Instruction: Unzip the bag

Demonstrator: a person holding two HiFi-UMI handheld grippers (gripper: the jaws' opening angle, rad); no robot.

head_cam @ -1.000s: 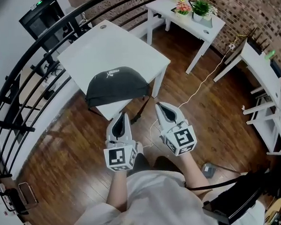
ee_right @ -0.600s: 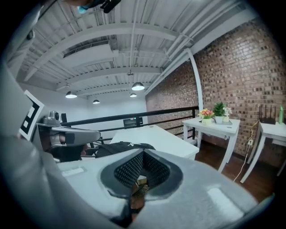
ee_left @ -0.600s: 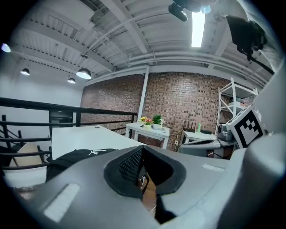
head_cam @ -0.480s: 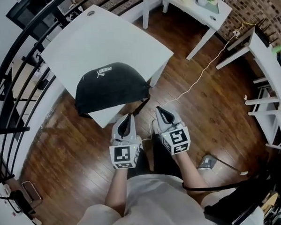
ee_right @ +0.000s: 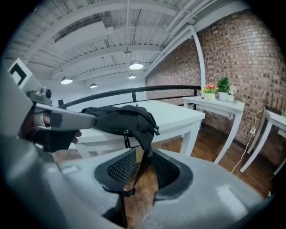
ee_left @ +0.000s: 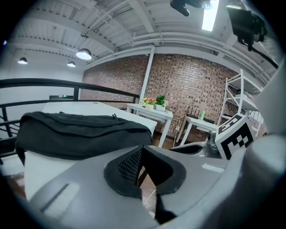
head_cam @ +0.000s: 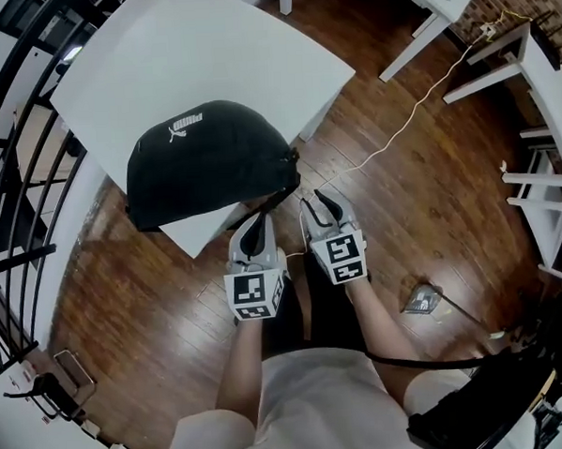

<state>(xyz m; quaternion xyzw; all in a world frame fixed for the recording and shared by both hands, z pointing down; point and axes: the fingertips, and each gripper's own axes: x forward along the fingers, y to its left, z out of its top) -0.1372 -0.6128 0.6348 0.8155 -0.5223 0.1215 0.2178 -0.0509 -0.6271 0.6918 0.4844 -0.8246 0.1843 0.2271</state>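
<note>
A black railing [head_cam: 21,200] curves past the white table [head_cam: 253,51], and a white cable [head_cam: 398,133] trails over the wood floor [head_cam: 422,230]. A dangling strap [ee_right: 144,154] hangs from the bag, in line with the gap of the right gripper [head_cam: 319,201]. That gripper's jaws have just been opening and press on nothing. The left gripper [head_cam: 259,220] is closed and empty. The bag [head_cam: 207,162] is black and domed with a white logo. It lies at the table's near corner, just ahead of both grippers. A brick wall [ee_left: 192,85] backs the room.
</note>
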